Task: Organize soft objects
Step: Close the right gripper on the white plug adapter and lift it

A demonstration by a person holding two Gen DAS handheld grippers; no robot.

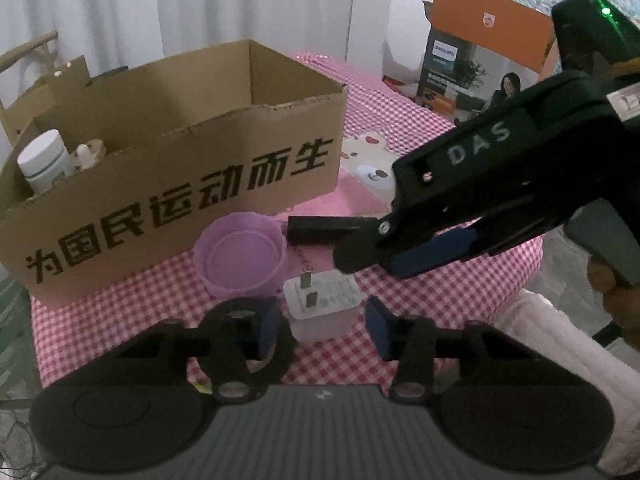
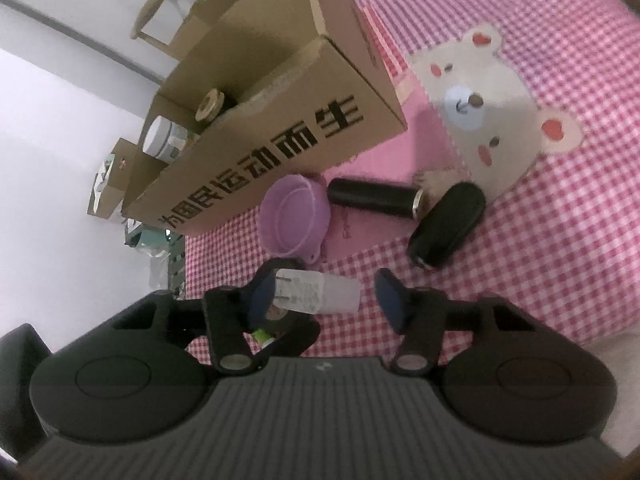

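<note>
A white plug-in charger (image 1: pixel 320 304) lies on the pink checked bedcover (image 1: pixel 120 312), between the fingers of my left gripper (image 1: pixel 323 326); narrow gaps show on both sides, so it is open. Just beyond it sit a purple soft bowl (image 1: pixel 240 258) and a black cylinder (image 1: pixel 320 230). My right gripper (image 1: pixel 368 264) reaches in from the right, low over the cylinder's end, jaws apart. In the right wrist view the charger (image 2: pixel 320 292) shows between the fingers of the right gripper (image 2: pixel 326 298), which grips nothing. Beyond lie the bowl (image 2: pixel 294 216), the cylinder (image 2: pixel 376 196), a black oval case (image 2: pixel 448 224) and a furry tuft (image 2: pixel 436 178).
An open cardboard box (image 1: pixel 180 184) with printed characters stands behind the bowl, holding a white jar (image 1: pixel 42 160) and small items. An orange product box (image 1: pixel 480 60) stands at the back right. A white fluffy cloth (image 1: pixel 560 344) lies at the bed's right edge. A hand (image 1: pixel 616 292) holds the right gripper.
</note>
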